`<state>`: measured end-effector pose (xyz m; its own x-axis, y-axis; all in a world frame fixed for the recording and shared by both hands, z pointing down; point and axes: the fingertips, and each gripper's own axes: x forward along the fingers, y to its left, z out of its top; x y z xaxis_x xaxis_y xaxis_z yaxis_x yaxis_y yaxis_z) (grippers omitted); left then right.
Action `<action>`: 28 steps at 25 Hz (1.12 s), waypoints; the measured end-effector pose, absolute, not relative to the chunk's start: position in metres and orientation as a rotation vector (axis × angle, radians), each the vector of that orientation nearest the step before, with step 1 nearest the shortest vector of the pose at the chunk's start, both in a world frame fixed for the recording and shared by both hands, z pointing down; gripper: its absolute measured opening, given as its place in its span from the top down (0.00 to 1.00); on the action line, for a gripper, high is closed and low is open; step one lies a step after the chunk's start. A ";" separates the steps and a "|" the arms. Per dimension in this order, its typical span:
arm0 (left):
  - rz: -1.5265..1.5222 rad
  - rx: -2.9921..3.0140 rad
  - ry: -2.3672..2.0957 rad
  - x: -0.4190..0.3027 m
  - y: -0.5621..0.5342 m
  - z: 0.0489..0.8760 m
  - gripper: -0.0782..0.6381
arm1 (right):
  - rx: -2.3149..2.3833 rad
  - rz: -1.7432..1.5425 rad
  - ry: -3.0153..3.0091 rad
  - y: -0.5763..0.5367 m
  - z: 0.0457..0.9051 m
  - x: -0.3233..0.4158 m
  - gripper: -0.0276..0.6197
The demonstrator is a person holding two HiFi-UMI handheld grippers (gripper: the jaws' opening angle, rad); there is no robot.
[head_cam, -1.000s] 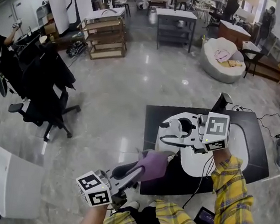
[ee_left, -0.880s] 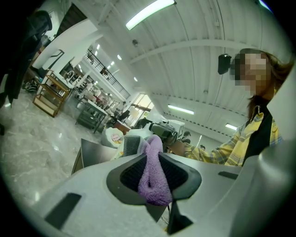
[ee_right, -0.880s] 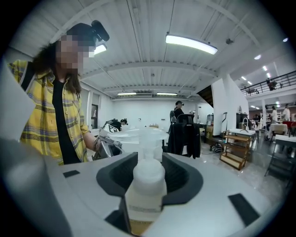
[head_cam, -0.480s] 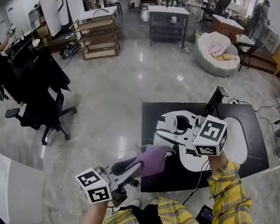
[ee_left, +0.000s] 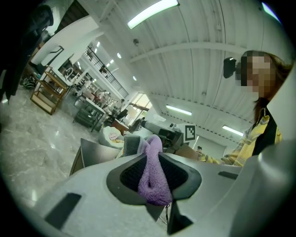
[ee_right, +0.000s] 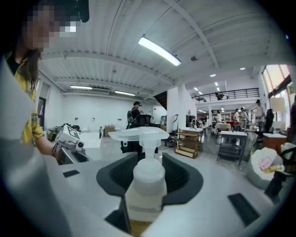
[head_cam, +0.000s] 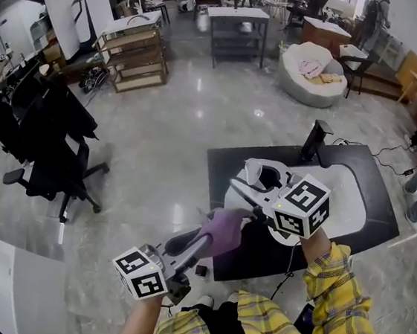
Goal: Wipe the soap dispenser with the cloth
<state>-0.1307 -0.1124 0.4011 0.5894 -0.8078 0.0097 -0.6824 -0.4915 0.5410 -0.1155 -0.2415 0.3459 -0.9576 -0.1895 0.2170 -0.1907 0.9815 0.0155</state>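
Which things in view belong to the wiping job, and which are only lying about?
For the job: purple cloth, held in the left tool; soap dispenser, held in the right tool.
Lying about: office chair, wooden shelf, round white seat.

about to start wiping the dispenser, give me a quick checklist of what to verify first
1. Cloth gripped by left gripper: ok, fingers shut on it.
2. Soap dispenser gripped by right gripper: ok, clamped on the bottle below the pump.
3. Pump head free of the fingers: ok.
4. Cloth sticks out past the fingers for wiping: ok.
5. Cloth touching the dispenser: cannot tell; the head view shows them close, with the contact hidden.
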 end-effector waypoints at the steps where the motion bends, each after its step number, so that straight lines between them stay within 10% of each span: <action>1: -0.336 2.325 -1.182 -0.131 -0.111 0.401 0.80 | 0.327 0.015 -2.902 -0.243 0.346 -0.115 0.72; 28: -0.367 2.343 -1.237 -0.145 -0.086 0.386 0.80 | 1.258 0.116 -2.660 -0.250 0.345 -0.105 0.72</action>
<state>-0.1446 -0.0862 0.3859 0.5596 -0.8285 -0.0190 -0.7050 -0.4880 0.5147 -0.1045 -0.2496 0.3446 -0.6194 -0.7566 0.2098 -0.7720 0.6355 0.0127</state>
